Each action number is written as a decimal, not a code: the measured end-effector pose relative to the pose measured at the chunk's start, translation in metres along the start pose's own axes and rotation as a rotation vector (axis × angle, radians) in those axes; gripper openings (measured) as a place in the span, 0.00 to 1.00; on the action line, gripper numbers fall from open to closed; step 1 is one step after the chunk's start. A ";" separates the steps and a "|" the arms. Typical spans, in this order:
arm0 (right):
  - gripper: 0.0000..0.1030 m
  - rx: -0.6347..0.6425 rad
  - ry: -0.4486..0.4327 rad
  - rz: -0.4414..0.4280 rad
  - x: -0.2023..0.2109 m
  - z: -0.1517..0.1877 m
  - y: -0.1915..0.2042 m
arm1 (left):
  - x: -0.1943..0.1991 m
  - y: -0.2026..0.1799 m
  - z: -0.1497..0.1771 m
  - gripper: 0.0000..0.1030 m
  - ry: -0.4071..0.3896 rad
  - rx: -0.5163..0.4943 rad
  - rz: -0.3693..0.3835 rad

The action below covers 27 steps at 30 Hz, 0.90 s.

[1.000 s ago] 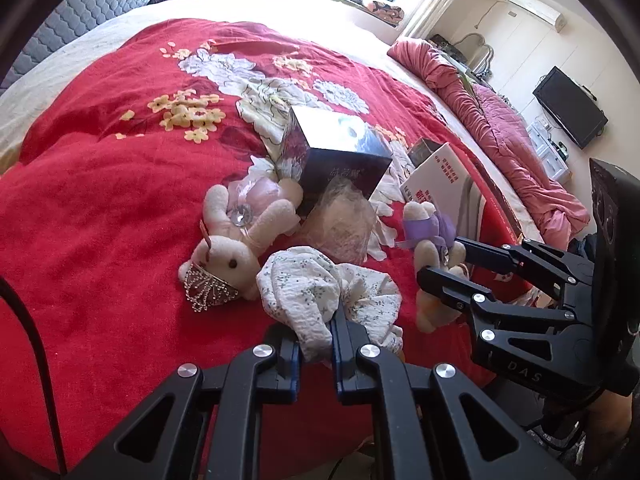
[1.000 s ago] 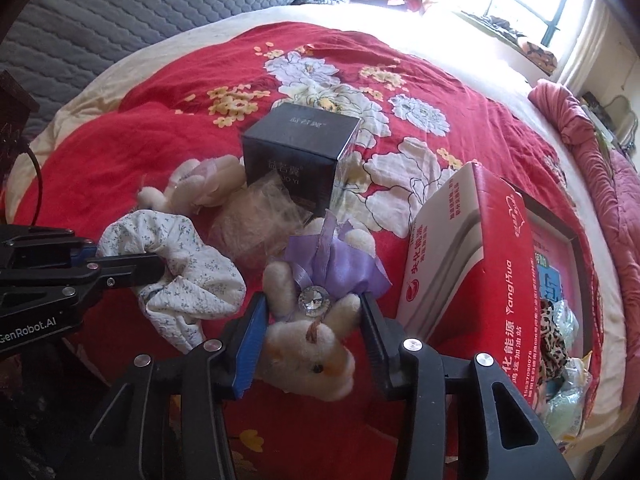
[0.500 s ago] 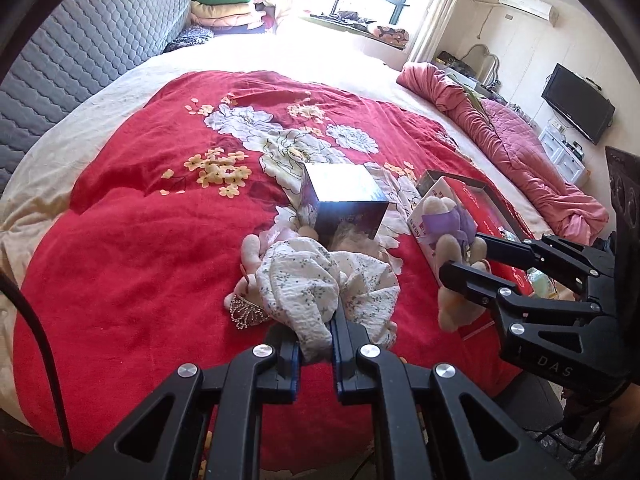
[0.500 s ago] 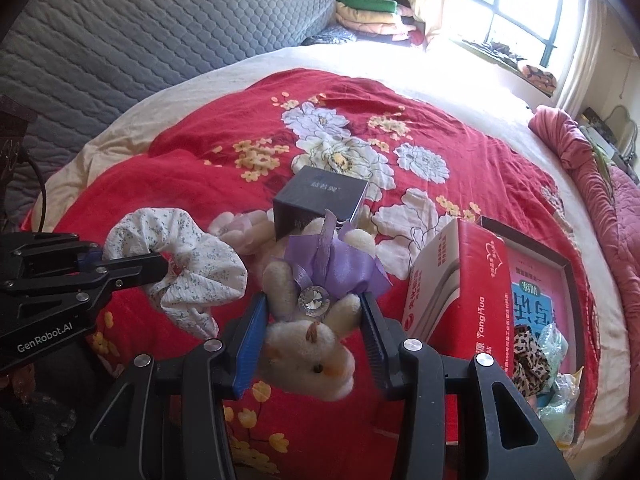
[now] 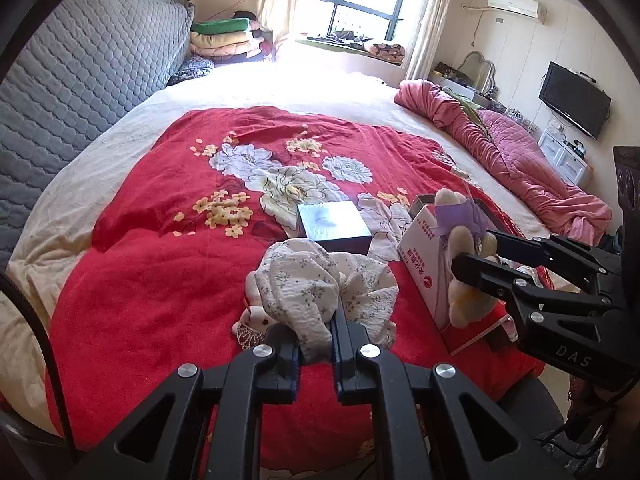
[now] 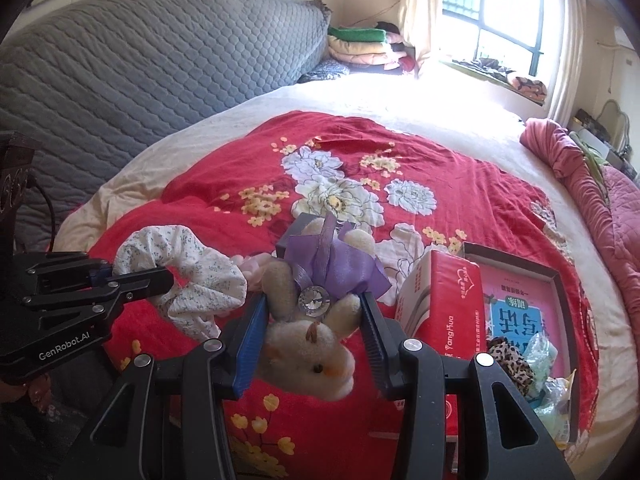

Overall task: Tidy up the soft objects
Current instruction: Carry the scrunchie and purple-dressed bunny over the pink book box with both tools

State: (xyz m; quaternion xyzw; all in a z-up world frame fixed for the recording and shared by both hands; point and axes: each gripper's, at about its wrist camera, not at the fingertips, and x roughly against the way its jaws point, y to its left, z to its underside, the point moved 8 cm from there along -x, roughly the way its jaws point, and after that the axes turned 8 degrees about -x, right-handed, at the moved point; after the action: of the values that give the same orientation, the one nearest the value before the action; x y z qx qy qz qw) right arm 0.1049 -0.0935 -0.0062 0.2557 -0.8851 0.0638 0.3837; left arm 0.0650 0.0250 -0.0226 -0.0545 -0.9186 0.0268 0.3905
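The left hand-held gripper (image 5: 316,344) is nearly closed, pinching a floral scrunchie (image 5: 320,292); the right hand-held gripper (image 6: 314,330) is part open, clamped on a plush bunny (image 6: 316,320), ears toward its body. Both hang above the bed (image 6: 460,184). The open box (image 6: 560,320) lies right of the red carton (image 6: 448,308), nearer the right hand-held gripper

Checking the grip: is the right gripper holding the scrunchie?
No, the right gripper clamps a plush bunny; the scrunchie sits in the left gripper.
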 end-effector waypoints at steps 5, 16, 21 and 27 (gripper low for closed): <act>0.46 -0.014 -0.040 0.009 0.016 -0.008 -0.007 | 0.015 -0.012 -0.012 0.11 -0.031 -0.020 -0.002; 0.46 -0.068 -0.120 0.040 0.047 -0.027 -0.039 | 0.031 -0.037 -0.042 0.11 -0.068 -0.069 -0.015; 0.46 -0.096 -0.128 0.075 0.053 -0.029 -0.058 | 0.034 -0.055 -0.061 0.11 -0.085 -0.113 -0.009; 0.46 -0.138 -0.149 0.121 0.063 -0.027 -0.084 | 0.034 -0.083 -0.075 0.11 -0.094 -0.163 0.016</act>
State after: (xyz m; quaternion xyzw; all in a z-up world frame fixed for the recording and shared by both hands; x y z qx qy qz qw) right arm 0.1280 -0.1825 0.0506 0.1787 -0.9272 0.0067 0.3291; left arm 0.0891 -0.0523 0.0619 -0.0921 -0.9345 -0.0425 0.3411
